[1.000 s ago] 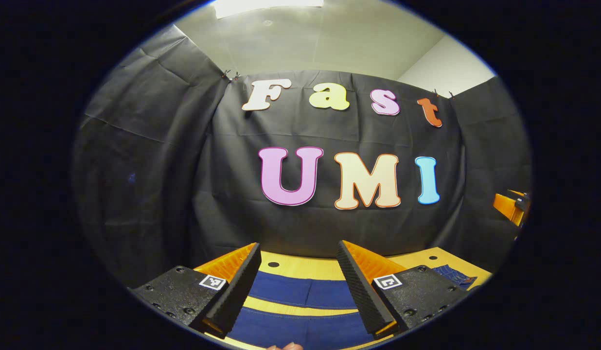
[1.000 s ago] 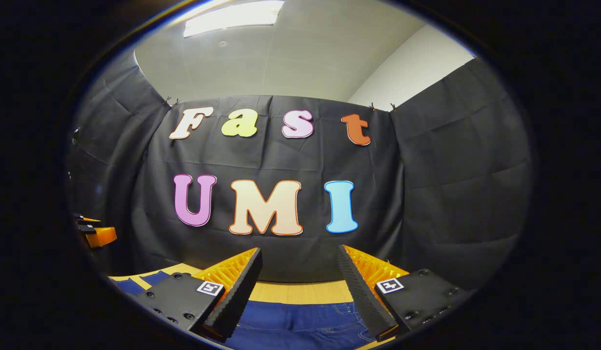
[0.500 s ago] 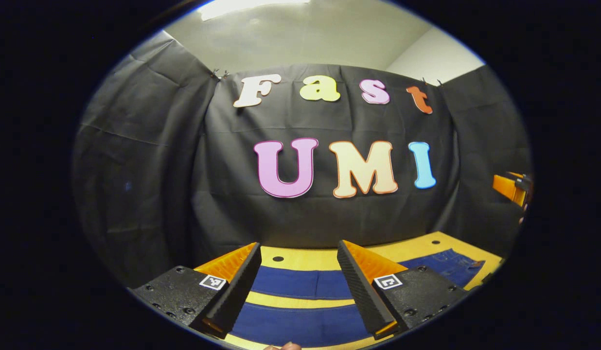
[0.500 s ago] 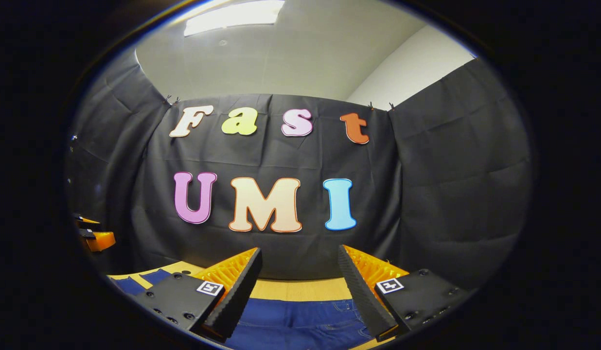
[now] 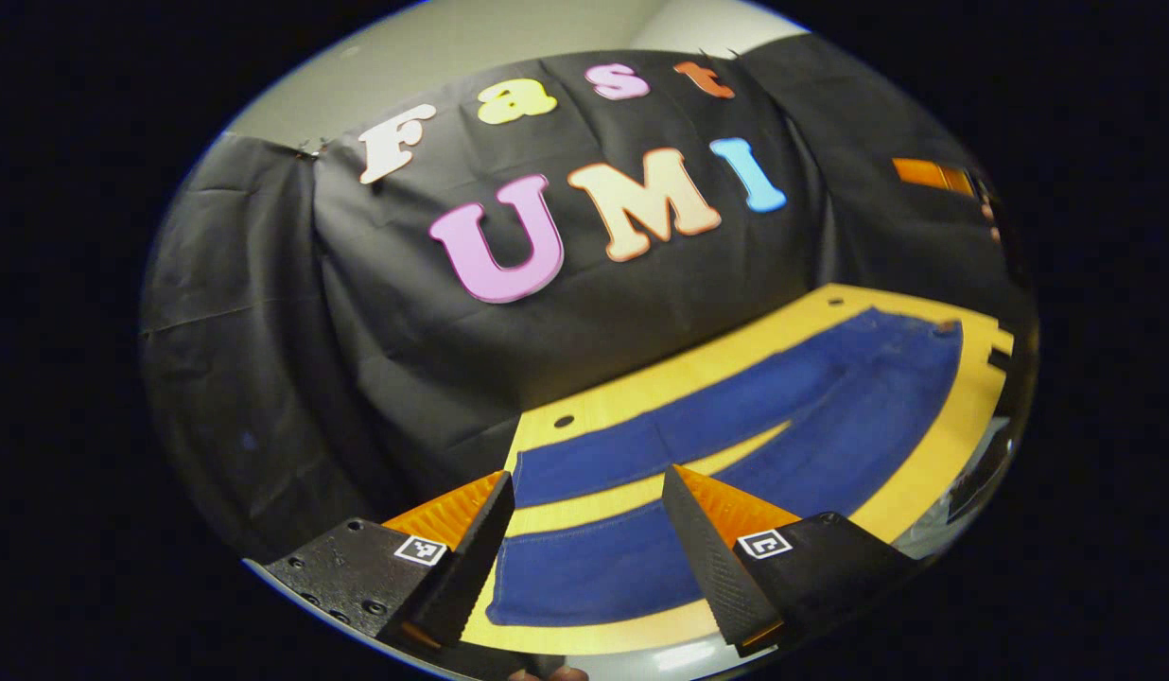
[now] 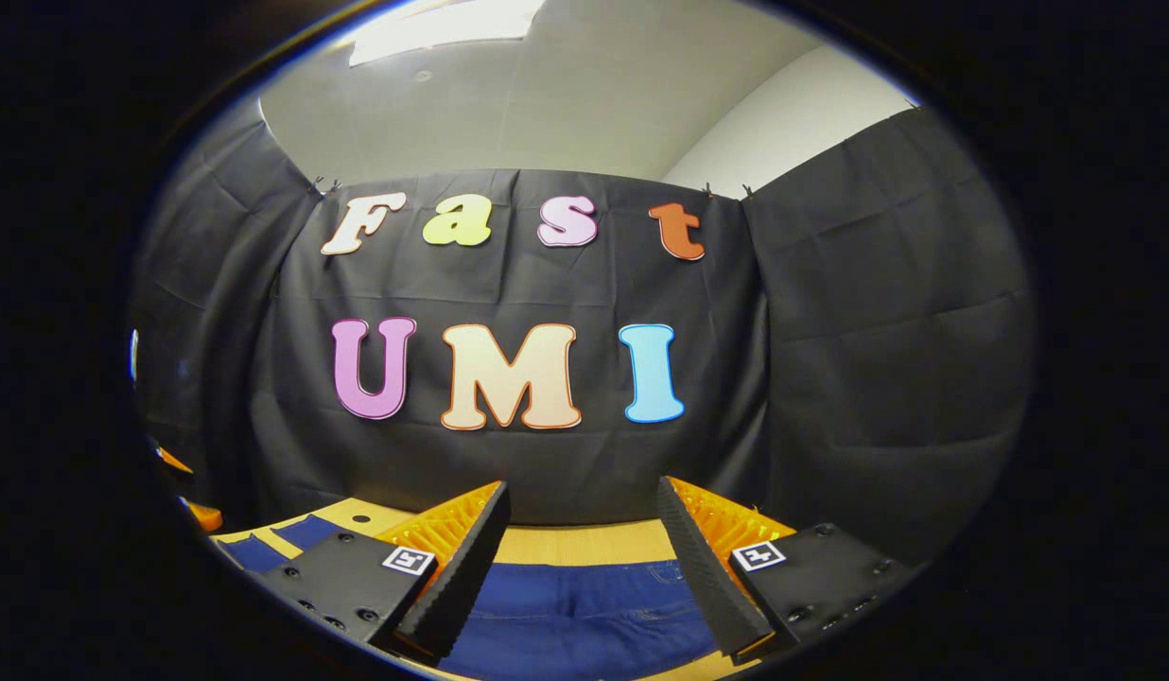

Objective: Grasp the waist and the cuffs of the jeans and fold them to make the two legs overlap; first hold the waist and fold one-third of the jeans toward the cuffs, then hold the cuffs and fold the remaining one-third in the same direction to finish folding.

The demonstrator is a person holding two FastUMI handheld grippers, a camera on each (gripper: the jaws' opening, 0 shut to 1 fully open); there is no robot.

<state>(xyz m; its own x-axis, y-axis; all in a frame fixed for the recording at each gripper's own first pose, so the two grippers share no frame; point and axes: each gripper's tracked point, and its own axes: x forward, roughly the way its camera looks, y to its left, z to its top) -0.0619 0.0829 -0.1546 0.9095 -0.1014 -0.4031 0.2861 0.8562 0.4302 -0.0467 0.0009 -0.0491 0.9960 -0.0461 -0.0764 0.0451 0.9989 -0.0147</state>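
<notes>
The left gripper (image 5: 584, 549) stands wide open at the bottom of the left gripper view with nothing between its fingers, which frame the cuff end of the jeans (image 5: 736, 426) below them without touching the cloth. The right gripper (image 6: 580, 558) is likewise spread wide and empty at the bottom of the right gripper view, hovering over the waist end of the jeans (image 6: 584, 615). Each finger carries a small square black-and-white coded tag (image 5: 764, 544) that cannot be read as words; the inner faces are finely ribbed and the wedges behind them have a ridged surface. The jeans are dark blue denim laid flat, the two legs apart in a narrow V from the lower centre toward the right of the left gripper view, with pale stitching along the hems and a small brown patch at the far waist, too small to read. In the right gripper view only the waist shows, with faint pocket stitching, its lower part cut off by the frame edge. They lie on a smooth yellow wooden table (image 5: 641, 388) with small round holes. A fingertip (image 5: 566, 673) pokes in at the bottom edge, mostly cut off. At the upper right of the left gripper view, part of the other gripper is visible, blurred.
</notes>
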